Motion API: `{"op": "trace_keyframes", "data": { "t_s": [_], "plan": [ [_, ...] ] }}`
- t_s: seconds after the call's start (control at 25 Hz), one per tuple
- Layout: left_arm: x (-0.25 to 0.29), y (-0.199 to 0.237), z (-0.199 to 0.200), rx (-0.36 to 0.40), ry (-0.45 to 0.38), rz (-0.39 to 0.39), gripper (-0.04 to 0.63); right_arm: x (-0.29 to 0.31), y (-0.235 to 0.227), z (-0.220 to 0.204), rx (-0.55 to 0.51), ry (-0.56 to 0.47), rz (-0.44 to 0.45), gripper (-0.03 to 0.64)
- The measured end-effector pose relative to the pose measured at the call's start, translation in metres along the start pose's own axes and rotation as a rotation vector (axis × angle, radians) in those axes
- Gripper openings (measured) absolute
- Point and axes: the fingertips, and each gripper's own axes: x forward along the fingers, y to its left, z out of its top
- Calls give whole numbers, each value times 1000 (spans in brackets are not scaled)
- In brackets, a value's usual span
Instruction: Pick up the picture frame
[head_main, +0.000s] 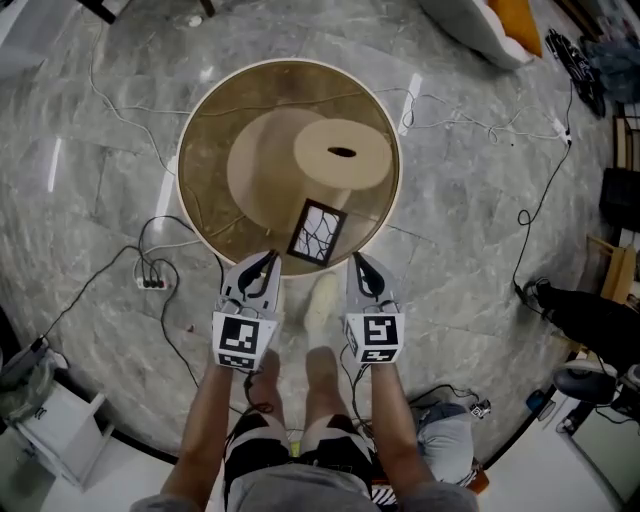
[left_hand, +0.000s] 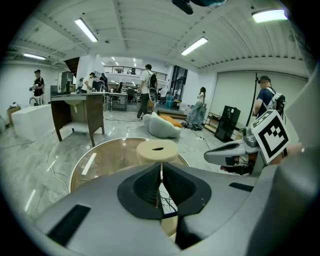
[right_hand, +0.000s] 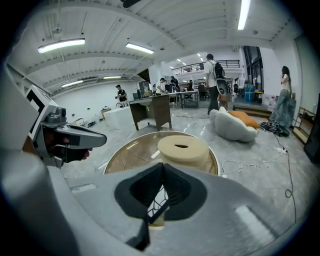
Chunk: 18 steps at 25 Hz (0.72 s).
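Marble floor (head_main: 90, 210), round glass table (head_main: 200, 120). Only the head view shows the whole picture frame (head_main: 317, 233): flat on the glass by the near rim, just ahead of and between left gripper (head_main: 265, 258) and right gripper (head_main: 358, 262). Both gripper views: jaws pressed together, empty, frame mostly hidden behind them. Can't tell if tips touch the table.

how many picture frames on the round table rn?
1. The picture frame lies flat on the round table, at the edge nearest the person. No other shows, and nothing on the tabletop could hide one.
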Motion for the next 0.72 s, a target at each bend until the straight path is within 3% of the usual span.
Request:
{"op": "trace_keyframes", "data": {
  "t_s": [0.36,0.72],
  "plan": [
    [54,0,-79,-8,51,-22,28,53,-13,-87,34,67,9,0],
    [72,12,-107,-10,90,-20,28,85,-15,-125,94,140,23,2]
  ]
}}
